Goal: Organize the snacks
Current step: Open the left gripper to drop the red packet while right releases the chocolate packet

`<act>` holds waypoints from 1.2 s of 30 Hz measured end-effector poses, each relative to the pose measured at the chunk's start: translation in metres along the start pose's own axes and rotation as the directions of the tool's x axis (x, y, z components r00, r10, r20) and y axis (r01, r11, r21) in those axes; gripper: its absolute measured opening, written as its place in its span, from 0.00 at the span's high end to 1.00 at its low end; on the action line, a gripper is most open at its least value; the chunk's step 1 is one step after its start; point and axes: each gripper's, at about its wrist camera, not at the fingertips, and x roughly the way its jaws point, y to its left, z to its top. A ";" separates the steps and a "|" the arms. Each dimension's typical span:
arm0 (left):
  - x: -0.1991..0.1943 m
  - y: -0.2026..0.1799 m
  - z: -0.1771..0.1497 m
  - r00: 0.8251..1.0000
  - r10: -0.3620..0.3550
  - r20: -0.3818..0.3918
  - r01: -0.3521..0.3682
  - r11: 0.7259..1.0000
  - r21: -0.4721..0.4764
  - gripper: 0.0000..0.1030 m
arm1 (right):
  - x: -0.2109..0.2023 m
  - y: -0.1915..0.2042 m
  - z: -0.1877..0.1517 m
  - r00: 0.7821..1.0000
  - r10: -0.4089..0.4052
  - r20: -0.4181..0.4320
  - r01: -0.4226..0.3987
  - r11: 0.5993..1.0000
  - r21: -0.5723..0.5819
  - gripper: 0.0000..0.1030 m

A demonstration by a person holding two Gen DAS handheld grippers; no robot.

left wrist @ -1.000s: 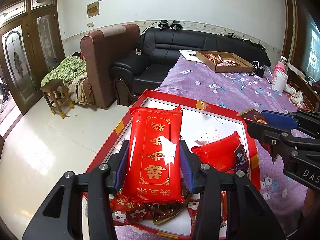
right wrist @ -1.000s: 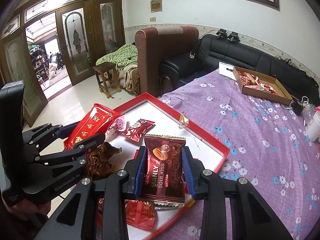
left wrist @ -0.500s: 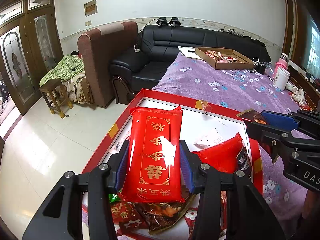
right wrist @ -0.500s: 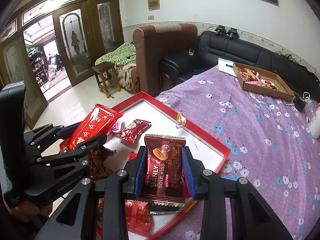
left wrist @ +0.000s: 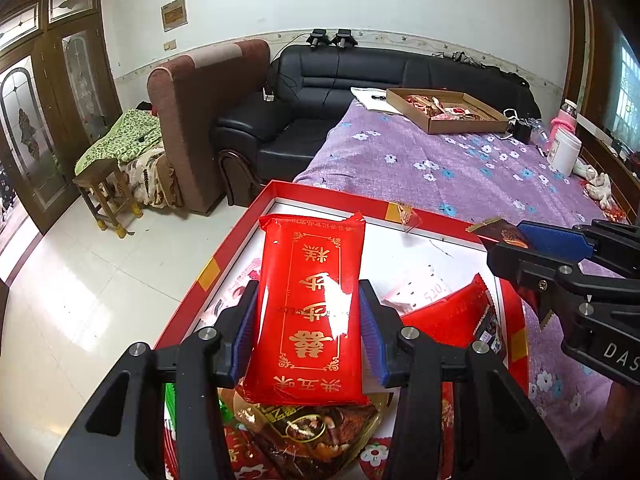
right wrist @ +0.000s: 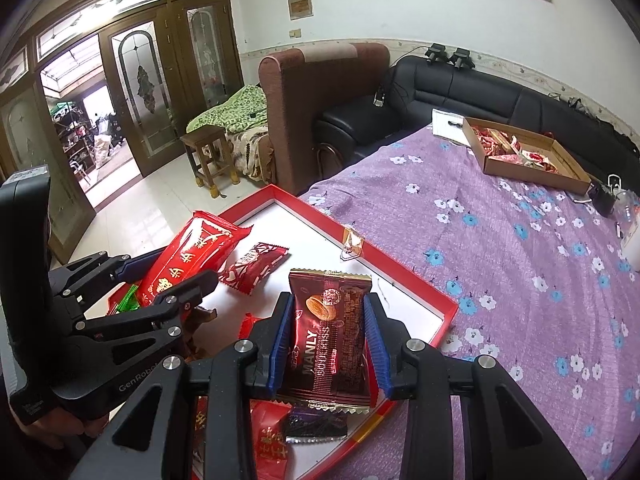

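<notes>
Two hand-held grippers above a shallow red box (left wrist: pixel 240 224) with a white floor, lying at the near corner of a surface under a purple flowered cloth (left wrist: pixel 460 164).

Left wrist view: the left gripper (left wrist: pixel 306 332) has its jaws closed on the long sides of a large red packet with gold characters (left wrist: pixel 312 308), held above the box and pointing toward 12 o'clock. Under the packet's near end, at 6 o'clock, lies a brown snack bag (left wrist: pixel 312 432); at 3 o'clock of the packet a smaller red packet (left wrist: pixel 444 316) rests on the box floor. The right gripper (left wrist: pixel 532 240) enters from 3 o'clock.

Right wrist view: the right gripper (right wrist: pixel 328 344) has its jaws pinching a dark maroon packet printed MANLY (right wrist: pixel 330 340) by its side edges, above the near part of the box. At 10 o'clock of it a small red-and-white wrapped sweet (right wrist: pixel 256 266) lies on the white floor. The left gripper (right wrist: pixel 168 276), with its red packet, stands at 9 o'clock.

Background: a brown cardboard tray (right wrist: pixel 532 172) of further snacks at the far end of the surface, at 1 o'clock; behind it a black sofa (left wrist: pixel 340 88); a wooden stool (right wrist: pixel 208 156) on the tiled floor at 11 o'clock.
</notes>
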 end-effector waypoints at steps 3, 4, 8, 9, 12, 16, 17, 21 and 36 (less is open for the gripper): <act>0.002 -0.002 0.002 1.000 -0.001 -0.001 0.001 1.000 0.009 0.56 | 0.002 -0.003 0.002 1.000 0.000 0.000 0.000 1.000 0.006 0.65; 0.002 -0.002 0.002 1.000 -0.002 -0.002 0.002 1.000 0.010 0.56 | 0.002 -0.004 0.002 1.000 0.001 0.001 -0.001 1.000 0.008 0.65; 0.005 -0.005 0.006 1.000 -0.006 -0.004 0.007 1.000 0.014 0.56 | 0.004 -0.008 0.003 1.000 0.002 0.000 -0.002 1.000 0.016 0.65; 0.006 -0.005 0.006 1.000 -0.008 -0.005 0.008 1.000 0.014 0.56 | 0.005 -0.009 0.003 1.000 0.002 0.000 -0.002 1.000 0.018 0.65; 0.008 -0.008 0.008 1.000 -0.009 -0.006 0.009 1.000 0.018 0.56 | 0.007 -0.011 0.004 1.000 0.002 -0.004 -0.002 1.000 0.023 0.65; 0.010 -0.009 0.007 1.000 -0.015 -0.011 0.015 1.000 0.020 0.56 | 0.008 -0.013 0.004 1.000 -0.002 -0.008 0.002 1.000 0.027 0.65; 0.010 -0.009 0.007 1.000 -0.015 -0.011 0.015 1.000 0.021 0.56 | 0.008 -0.013 0.004 1.000 -0.002 -0.010 0.002 1.000 0.028 0.65; 0.011 -0.008 0.007 1.000 -0.011 -0.019 0.012 1.000 0.027 0.56 | 0.008 -0.011 0.004 1.000 -0.004 -0.007 0.004 1.000 0.025 0.65; -0.010 0.007 0.007 0.993 0.115 0.021 -0.116 0.990 0.078 0.19 | -0.010 -0.037 -0.008 0.999 0.007 0.044 -0.015 0.984 0.177 0.34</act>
